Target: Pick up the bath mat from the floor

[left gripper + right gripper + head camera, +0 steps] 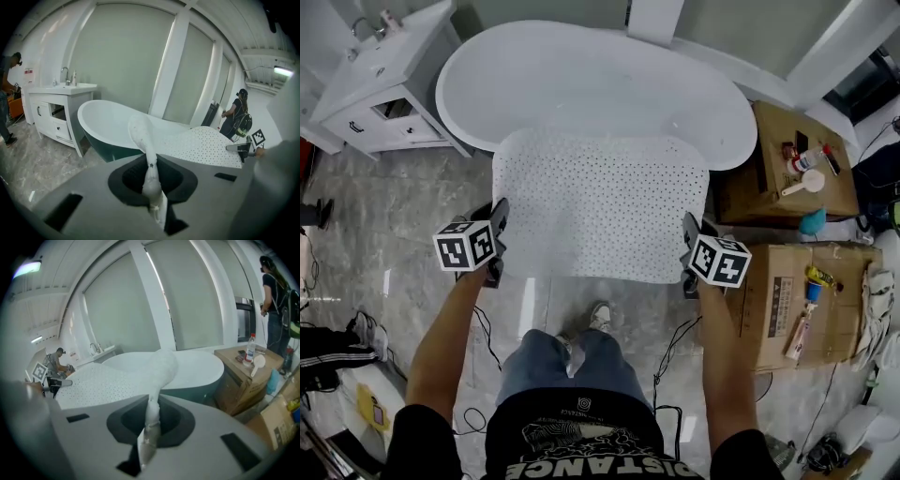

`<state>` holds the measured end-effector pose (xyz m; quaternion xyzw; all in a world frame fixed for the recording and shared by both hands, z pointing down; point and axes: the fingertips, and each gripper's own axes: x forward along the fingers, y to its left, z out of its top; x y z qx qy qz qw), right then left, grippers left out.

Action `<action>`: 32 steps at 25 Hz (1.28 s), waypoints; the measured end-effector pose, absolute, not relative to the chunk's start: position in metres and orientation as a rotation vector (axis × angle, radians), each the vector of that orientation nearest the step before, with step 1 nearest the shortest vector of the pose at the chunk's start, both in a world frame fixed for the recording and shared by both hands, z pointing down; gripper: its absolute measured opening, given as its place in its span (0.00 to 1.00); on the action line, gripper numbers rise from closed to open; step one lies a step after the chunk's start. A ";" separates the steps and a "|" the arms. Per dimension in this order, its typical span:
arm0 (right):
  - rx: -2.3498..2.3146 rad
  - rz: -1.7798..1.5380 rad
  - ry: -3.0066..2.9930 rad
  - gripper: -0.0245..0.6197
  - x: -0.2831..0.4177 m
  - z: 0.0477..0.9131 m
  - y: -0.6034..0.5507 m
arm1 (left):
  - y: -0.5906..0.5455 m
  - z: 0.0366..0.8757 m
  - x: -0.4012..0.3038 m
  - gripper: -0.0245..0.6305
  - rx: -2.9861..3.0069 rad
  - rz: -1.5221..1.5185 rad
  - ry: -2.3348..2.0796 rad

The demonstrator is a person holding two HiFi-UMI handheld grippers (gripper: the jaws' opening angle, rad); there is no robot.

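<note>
The white bath mat (602,202), dotted with small holes, is held up flat off the floor, stretched between both grippers with its far edge near the bathtub. My left gripper (497,246) is shut on the mat's near left corner, which shows pinched as a white fold (149,168) in the left gripper view. My right gripper (686,255) is shut on the near right corner, where the mat's edge (151,420) runs down into the jaws in the right gripper view. The mat's surface (98,380) spreads out to the left there.
A white oval bathtub (591,80) lies straight ahead, a white vanity cabinet (380,84) at far left. Cardboard boxes (792,169) with bottles and tools stand at right. Marble floor (394,234) and cables lie below; the person's shoe (598,317) is under the mat's near edge. Other people stand in the background.
</note>
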<state>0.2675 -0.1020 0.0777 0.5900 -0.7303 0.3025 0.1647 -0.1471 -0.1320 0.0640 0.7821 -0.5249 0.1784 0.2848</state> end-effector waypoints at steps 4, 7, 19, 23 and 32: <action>1.711 0.777 -2.118 0.07 0.276 0.039 -0.114 | -0.146 0.029 -0.138 0.09 2.124 0.408 -1.434; 1.735 0.729 -2.140 0.07 0.281 0.014 -0.123 | -0.155 0.005 -0.125 0.09 2.162 0.386 -1.441; 1.813 0.543 -2.245 0.07 0.285 -0.081 -0.140 | -0.176 -0.091 -0.099 0.09 2.257 0.271 -1.570; 1.840 0.508 -2.259 0.07 0.276 -0.099 -0.142 | -0.183 -0.112 -0.104 0.09 2.313 0.279 -1.604; 1.922 0.407 -2.244 0.07 0.259 -0.135 -0.139 | -0.193 -0.141 -0.118 0.09 2.424 0.302 -1.601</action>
